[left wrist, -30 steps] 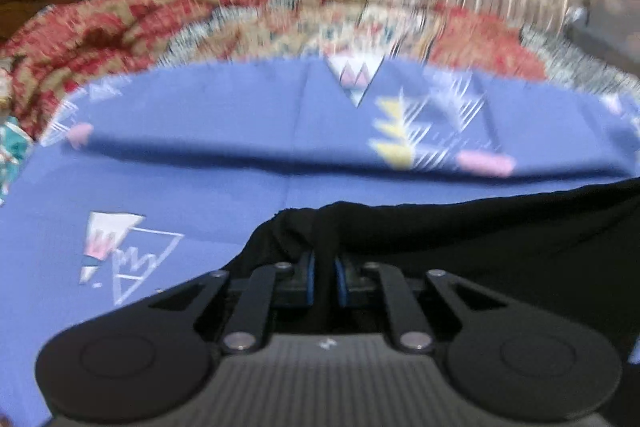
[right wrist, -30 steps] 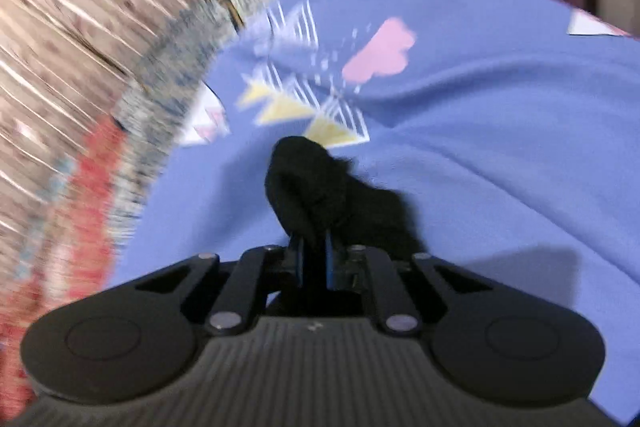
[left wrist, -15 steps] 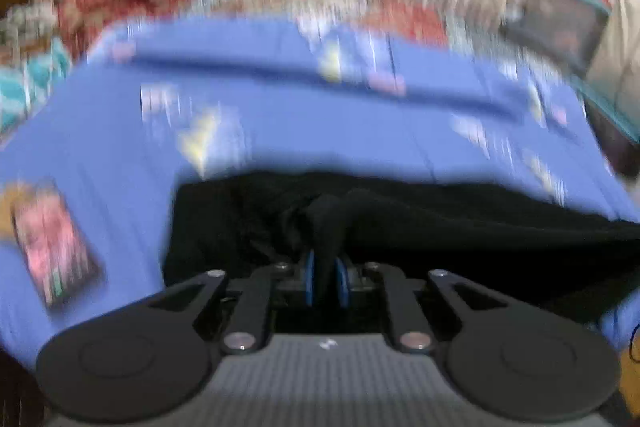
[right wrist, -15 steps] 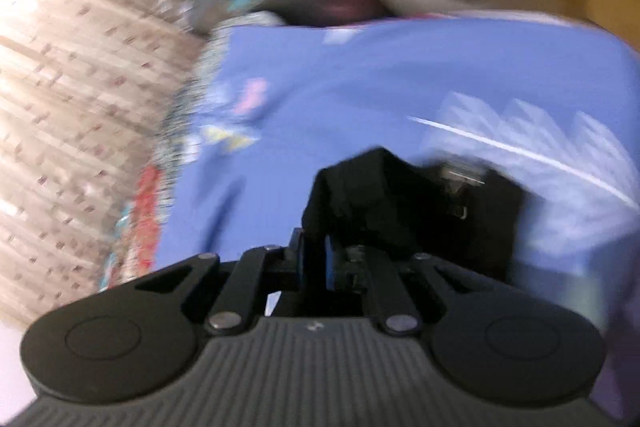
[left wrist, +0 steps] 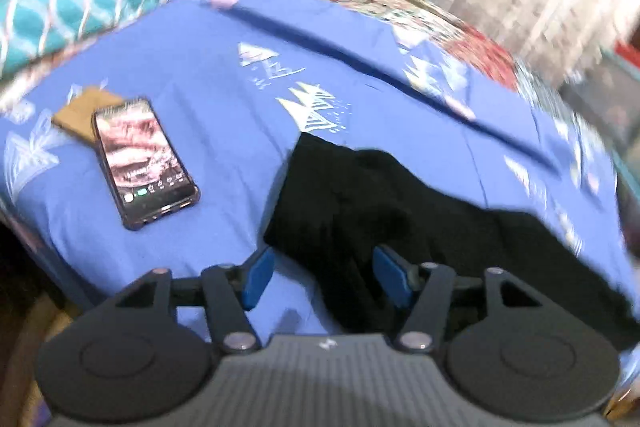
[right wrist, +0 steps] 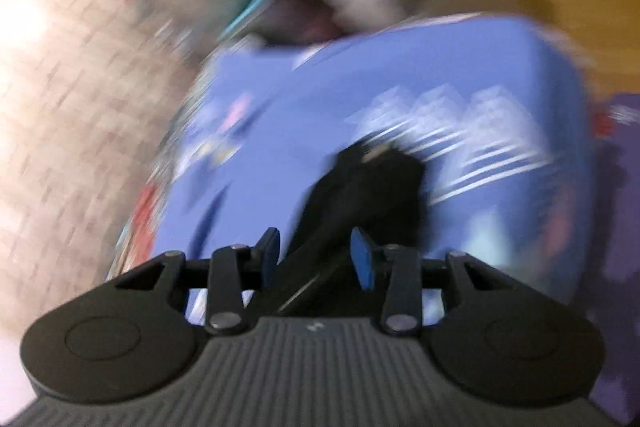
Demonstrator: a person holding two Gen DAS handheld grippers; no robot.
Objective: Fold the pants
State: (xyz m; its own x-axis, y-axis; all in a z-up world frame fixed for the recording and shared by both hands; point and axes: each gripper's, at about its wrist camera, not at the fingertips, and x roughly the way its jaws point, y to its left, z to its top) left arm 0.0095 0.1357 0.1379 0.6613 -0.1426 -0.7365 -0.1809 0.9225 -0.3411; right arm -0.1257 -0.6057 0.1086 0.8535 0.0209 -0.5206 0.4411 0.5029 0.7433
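Left wrist view shows me the soft black cloth pants (left wrist: 384, 211) lying just ahead of my left gripper (left wrist: 324, 277). Its blue pads (left wrist: 256, 277) are spread wide apart and pinch nothing, though some black cloth sits between them. The pants lie on the blue bed sheet with white triangle shapes (left wrist: 200, 75). Ahead and to the left of the gripper I see a dark flat phone with a lit screen (left wrist: 142, 161) on the sheet.

My right gripper (right wrist: 316, 257) is spread too, with the pants (right wrist: 368, 187) lying between and ahead of its fingers. That picture is very blurry.
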